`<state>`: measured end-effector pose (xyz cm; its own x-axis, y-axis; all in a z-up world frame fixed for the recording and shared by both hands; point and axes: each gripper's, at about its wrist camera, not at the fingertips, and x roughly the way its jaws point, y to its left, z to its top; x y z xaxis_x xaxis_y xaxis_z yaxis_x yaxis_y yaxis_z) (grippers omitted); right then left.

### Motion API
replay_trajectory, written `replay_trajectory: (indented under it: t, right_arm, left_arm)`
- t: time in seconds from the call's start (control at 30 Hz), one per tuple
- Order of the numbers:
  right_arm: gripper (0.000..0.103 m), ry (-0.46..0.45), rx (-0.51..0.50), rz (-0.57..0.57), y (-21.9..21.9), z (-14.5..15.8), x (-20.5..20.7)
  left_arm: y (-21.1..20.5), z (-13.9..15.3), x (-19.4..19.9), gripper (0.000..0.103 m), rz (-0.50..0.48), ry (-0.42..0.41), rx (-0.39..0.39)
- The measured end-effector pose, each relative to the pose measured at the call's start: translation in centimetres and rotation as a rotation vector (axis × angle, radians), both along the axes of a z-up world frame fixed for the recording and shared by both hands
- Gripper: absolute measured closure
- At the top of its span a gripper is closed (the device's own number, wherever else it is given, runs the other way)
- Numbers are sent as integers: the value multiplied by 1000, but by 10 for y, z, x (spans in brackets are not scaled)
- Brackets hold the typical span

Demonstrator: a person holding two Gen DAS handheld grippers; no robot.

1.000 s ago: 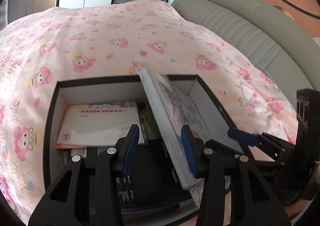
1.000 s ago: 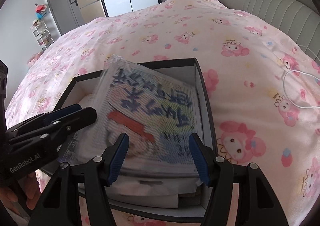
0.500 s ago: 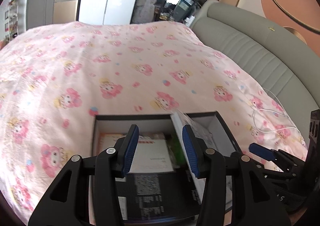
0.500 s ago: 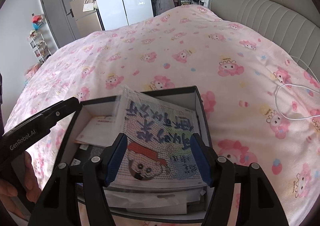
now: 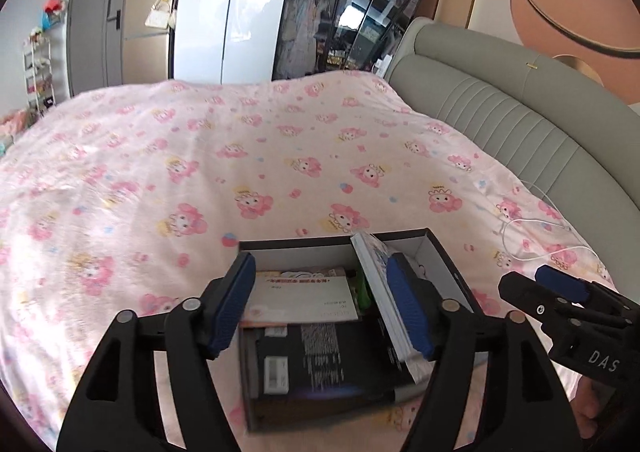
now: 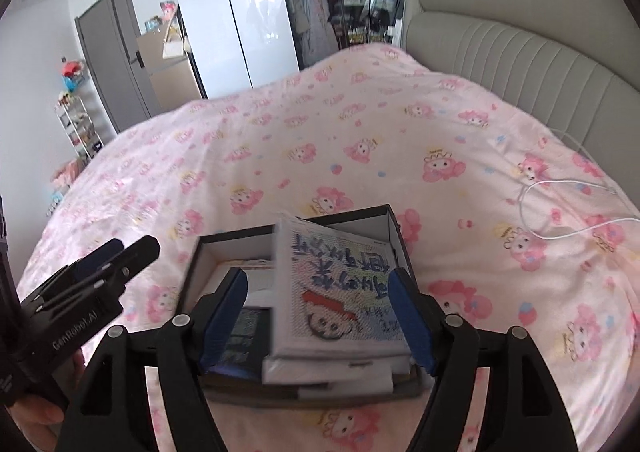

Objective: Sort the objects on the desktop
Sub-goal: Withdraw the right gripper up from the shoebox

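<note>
Item: picture book, white cover with blue lettering and a cartoon face. It lies tilted in the right half of the black box, one long edge propped toward the box's right wall, the other resting on the things below.

Holder: the box sits on the pink bedspread, near its near edge.

Other contents: a white envelope at the far left of the box and a dark book at the near side.

My fingers: left gripper spread wide, holding nothing; right gripper likewise spread, hovering over the book without touching it, as far as I can judge.

Handling, by my estimate: thin, stiff boards, light, glossy and so likely slippery. Best taken by the raised long edge or a free corner, pinched across its thickness; a grip on the flat face would slide.

Also present: a white cable toward the bedspread's right edge.
</note>
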<state>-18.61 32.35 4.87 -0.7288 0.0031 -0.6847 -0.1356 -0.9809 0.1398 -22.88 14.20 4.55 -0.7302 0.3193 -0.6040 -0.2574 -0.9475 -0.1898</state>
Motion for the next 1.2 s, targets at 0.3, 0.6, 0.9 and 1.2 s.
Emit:
replay_trajectory:
  t: [0.3, 0.6, 0.9, 1.2]
  right_arm:
    - [30, 60, -6, -24, -31, 32, 86]
    - [29, 64, -16, -15, -62, 24, 168]
    - [29, 94, 6, 13, -77, 23, 215]
    - [28, 107, 33, 24, -86, 19, 221]
  left_arm:
    - [-34, 44, 100, 0, 47, 80, -56]
    - [-68, 49, 195, 0, 93, 111, -84]
    - [-86, 36, 247, 0, 119, 103, -58]
    - [-82, 35, 257, 0, 97, 117, -66]
